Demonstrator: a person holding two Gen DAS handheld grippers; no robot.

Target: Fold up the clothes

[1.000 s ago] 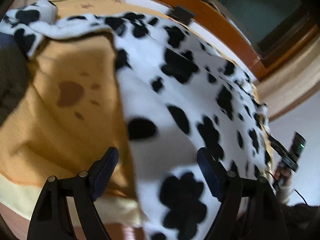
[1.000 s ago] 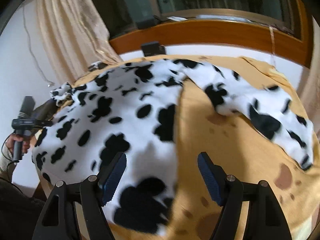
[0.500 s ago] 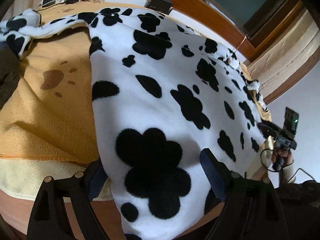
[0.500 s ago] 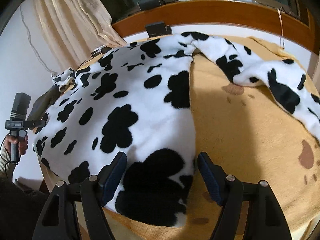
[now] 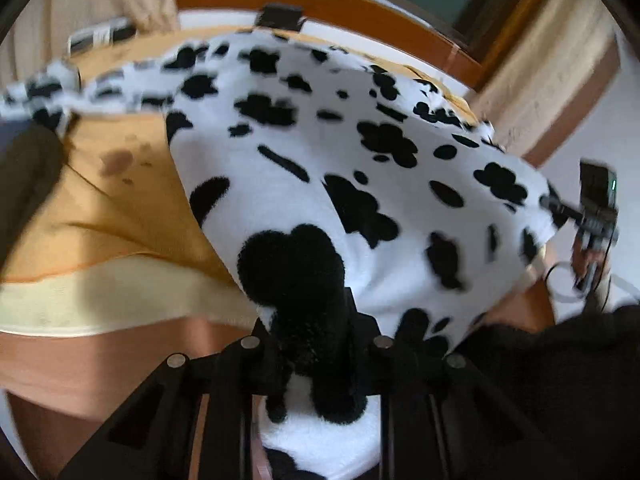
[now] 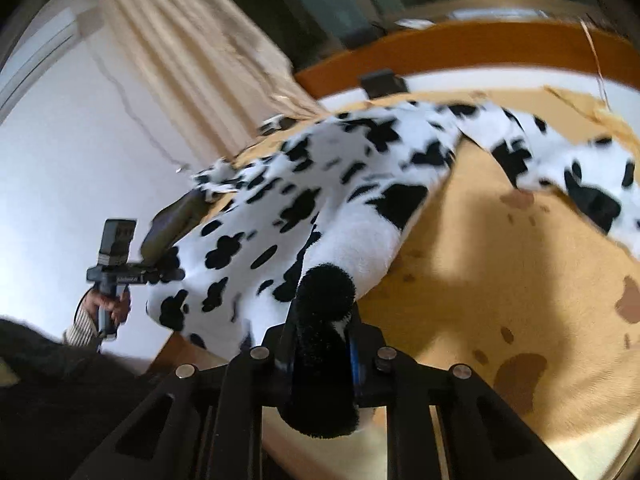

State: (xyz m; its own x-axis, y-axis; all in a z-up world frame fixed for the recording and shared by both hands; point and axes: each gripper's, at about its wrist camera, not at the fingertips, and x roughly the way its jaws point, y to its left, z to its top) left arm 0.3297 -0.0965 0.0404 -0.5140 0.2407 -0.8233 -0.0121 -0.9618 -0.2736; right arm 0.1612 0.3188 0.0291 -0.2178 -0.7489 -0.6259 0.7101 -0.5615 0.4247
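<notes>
A white fleece garment with black cow spots (image 5: 340, 168) lies spread on a bed with a tan blanket (image 5: 120, 208). My left gripper (image 5: 312, 344) is shut on the garment's near hem at a black spot. My right gripper (image 6: 324, 344) is shut on the hem too, with the cloth (image 6: 340, 216) lifted off the tan blanket (image 6: 500, 280). A spotted sleeve (image 6: 568, 172) lies out to the right. Each view shows the other gripper at the far corner: the right one in the left wrist view (image 5: 592, 216), the left one in the right wrist view (image 6: 116, 272).
A wooden headboard (image 5: 360, 4) and dark window run behind the bed. Beige curtains (image 6: 192, 60) hang on the left. A small black box (image 6: 382, 82) sits by the headboard. Dark cloth (image 5: 28, 168) lies at the bed's left edge.
Both grippers were open over the hem; they have closed on it and pulled the near edge up and back, bunching the cloth between the fingers.
</notes>
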